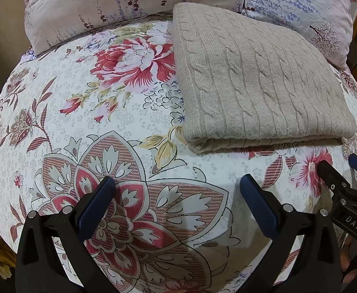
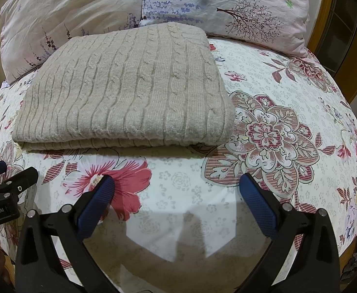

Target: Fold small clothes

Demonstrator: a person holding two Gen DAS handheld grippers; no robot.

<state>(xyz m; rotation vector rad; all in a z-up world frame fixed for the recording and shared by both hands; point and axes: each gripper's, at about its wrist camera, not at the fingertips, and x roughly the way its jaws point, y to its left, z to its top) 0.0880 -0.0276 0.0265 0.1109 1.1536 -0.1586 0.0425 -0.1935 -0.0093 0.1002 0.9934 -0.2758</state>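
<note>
A beige cable-knit sweater (image 1: 256,80) lies folded into a thick rectangle on the flowered bedspread (image 1: 93,127). In the right wrist view the same sweater (image 2: 127,92) sits centre left, its folded edge facing me. My left gripper (image 1: 177,183) hovers open over the bedspread, below and left of the sweater, nothing between its blue-padded fingers. My right gripper (image 2: 177,183) is open too, just short of the sweater's near edge and apart from it. Each gripper shows in the other's view: the right gripper (image 1: 341,171) at the right edge, the left gripper (image 2: 12,173) at the left edge.
Two pale pillows (image 1: 119,5) (image 2: 227,7) with lavender and tree prints lie behind the sweater at the head of the bed. A wooden frame (image 2: 334,24) runs along the right side. The bedspread stretches bare to the left of the sweater and around both grippers.
</note>
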